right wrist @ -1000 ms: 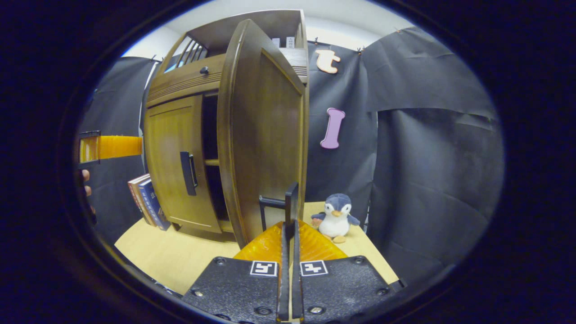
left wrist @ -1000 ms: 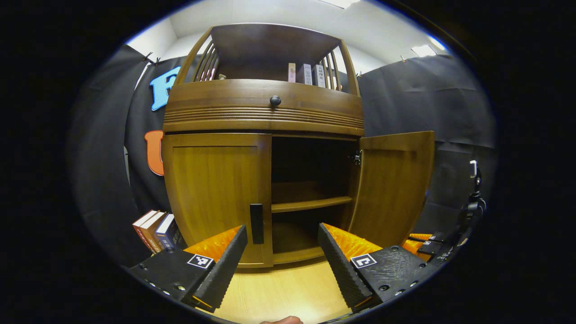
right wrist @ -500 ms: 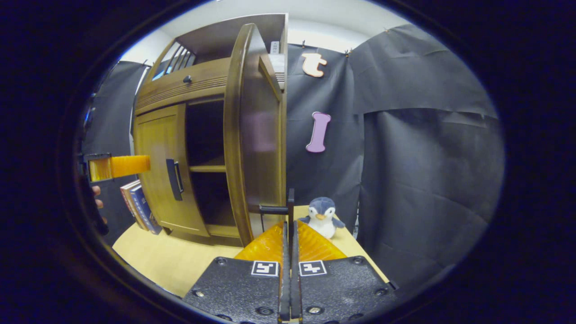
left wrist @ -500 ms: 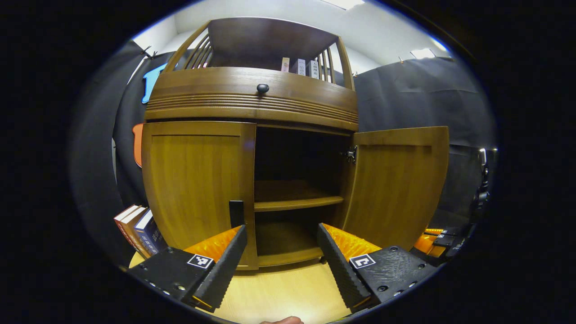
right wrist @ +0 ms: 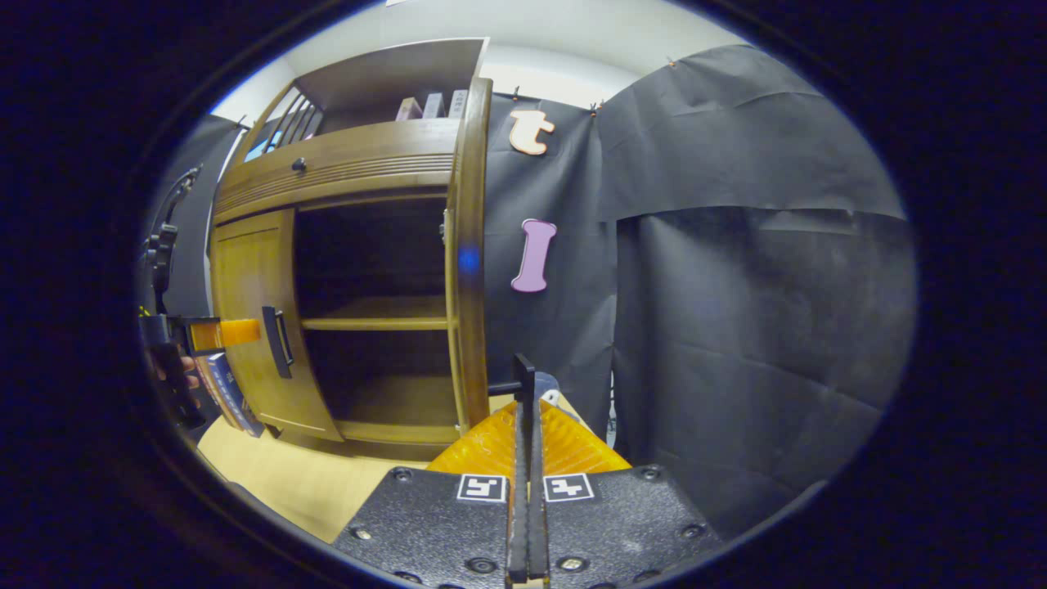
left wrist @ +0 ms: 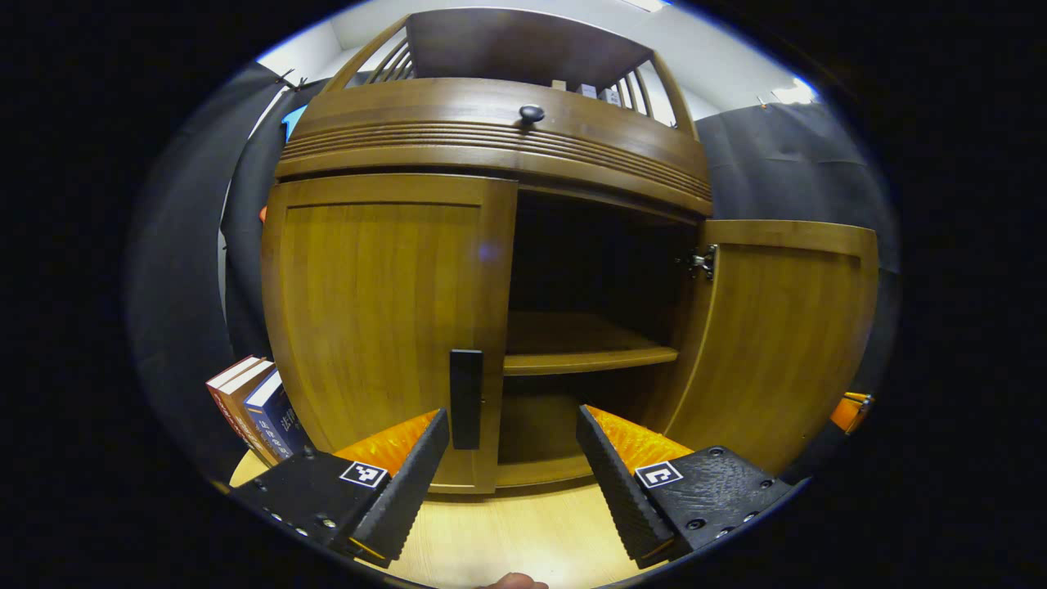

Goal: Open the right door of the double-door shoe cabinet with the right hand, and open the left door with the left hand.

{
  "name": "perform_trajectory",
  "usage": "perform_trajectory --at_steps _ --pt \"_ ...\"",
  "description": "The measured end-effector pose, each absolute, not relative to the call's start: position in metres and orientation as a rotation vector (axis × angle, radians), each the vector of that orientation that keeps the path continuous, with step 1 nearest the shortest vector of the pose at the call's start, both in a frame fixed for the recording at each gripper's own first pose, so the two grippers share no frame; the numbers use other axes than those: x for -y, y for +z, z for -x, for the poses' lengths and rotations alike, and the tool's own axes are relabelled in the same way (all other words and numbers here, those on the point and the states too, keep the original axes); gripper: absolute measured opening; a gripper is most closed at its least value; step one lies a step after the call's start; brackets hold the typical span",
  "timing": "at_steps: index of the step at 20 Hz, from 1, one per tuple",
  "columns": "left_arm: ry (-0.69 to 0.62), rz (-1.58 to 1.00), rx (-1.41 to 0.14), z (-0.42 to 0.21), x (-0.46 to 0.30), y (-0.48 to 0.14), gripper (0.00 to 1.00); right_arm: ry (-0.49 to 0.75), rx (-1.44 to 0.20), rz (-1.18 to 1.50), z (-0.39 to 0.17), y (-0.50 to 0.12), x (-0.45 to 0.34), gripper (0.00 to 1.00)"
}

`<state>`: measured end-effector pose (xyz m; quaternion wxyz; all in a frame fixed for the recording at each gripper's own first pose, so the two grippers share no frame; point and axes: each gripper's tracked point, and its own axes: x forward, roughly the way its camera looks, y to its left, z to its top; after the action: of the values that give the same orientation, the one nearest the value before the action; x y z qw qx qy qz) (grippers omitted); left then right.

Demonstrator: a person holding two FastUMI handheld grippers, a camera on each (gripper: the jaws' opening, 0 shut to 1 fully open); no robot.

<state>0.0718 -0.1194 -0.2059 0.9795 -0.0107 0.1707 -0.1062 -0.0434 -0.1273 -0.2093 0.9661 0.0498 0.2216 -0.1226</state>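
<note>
The brown wooden shoe cabinet (left wrist: 491, 147) stands upright on the counter (left wrist: 523, 532). Its left door (left wrist: 384, 319) is shut, flush with the front, with a dark vertical handle (left wrist: 466, 398) near its inner edge at 6 o'clock. The right door (left wrist: 777, 335) is swung wide open toward 3 o'clock, seen edge-on in the right gripper view (right wrist: 468, 254), baring a dark interior and one horizontal shelf (left wrist: 585, 357).

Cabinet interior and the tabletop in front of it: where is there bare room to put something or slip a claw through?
Both shelves behind the open right door look bare, though the back is dark. The table before the cabinet is bare between the left claw fingers. Crowded: books by the shut left door, and the handle pinched in the right claw.
</note>
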Motion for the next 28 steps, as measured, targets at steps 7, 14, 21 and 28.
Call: perform_trajectory --at_steps 7,14,21,28 --pt "-0.15 -0.02 -0.352 -0.123 0.101 -0.234 0.93 -0.23 -0.396 -0.062 0.045 -0.188 0.126 0.04" --pt "-0.116 -0.054 -0.354 -0.16 0.092 -0.254 0.87 -0.181 -0.386 -0.058 0.049 -0.175 0.103 0.38" --pt "-0.144 -0.04 -0.363 -0.171 0.099 -0.267 0.49 -0.169 -0.383 -0.028 0.051 -0.174 0.102 0.51" --pt "-0.16 -0.054 -0.365 -0.169 0.098 -0.269 0.24 -0.144 -0.411 -0.02 0.052 -0.177 0.101 0.46"
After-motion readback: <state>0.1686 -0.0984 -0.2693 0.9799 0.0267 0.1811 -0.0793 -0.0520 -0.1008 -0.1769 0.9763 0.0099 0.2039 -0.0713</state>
